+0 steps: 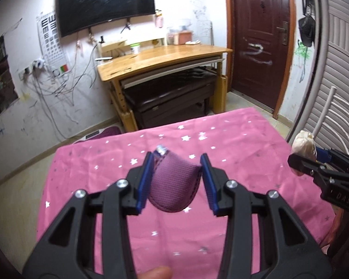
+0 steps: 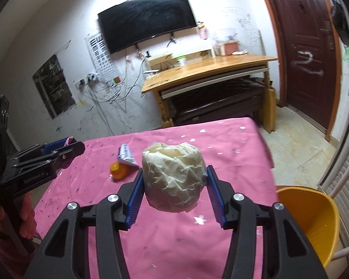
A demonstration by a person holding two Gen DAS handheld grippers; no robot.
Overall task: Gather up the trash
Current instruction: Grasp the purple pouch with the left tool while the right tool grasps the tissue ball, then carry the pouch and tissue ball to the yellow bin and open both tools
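Observation:
My left gripper (image 1: 177, 162) is shut on a purple mesh fabric pouch (image 1: 174, 186), held above the pink star-patterned tablecloth (image 1: 232, 144). My right gripper (image 2: 174, 174) is shut on a crumpled ball of cream paper (image 2: 173, 176), also held above the cloth (image 2: 232, 153). In the left wrist view the right gripper (image 1: 314, 162) and its paper ball (image 1: 303, 143) show at the right edge. In the right wrist view the left gripper (image 2: 65, 148) shows at the left edge. A small orange bottle (image 2: 117, 171) and a purple-white wrapper (image 2: 126, 157) lie on the cloth.
A yellow bin (image 2: 309, 218) stands on the floor right of the table, open at the top. Behind the table are a wooden desk (image 2: 209, 69) with a dark bench under it, a wall TV (image 2: 149, 16) and a brown door (image 2: 307, 53).

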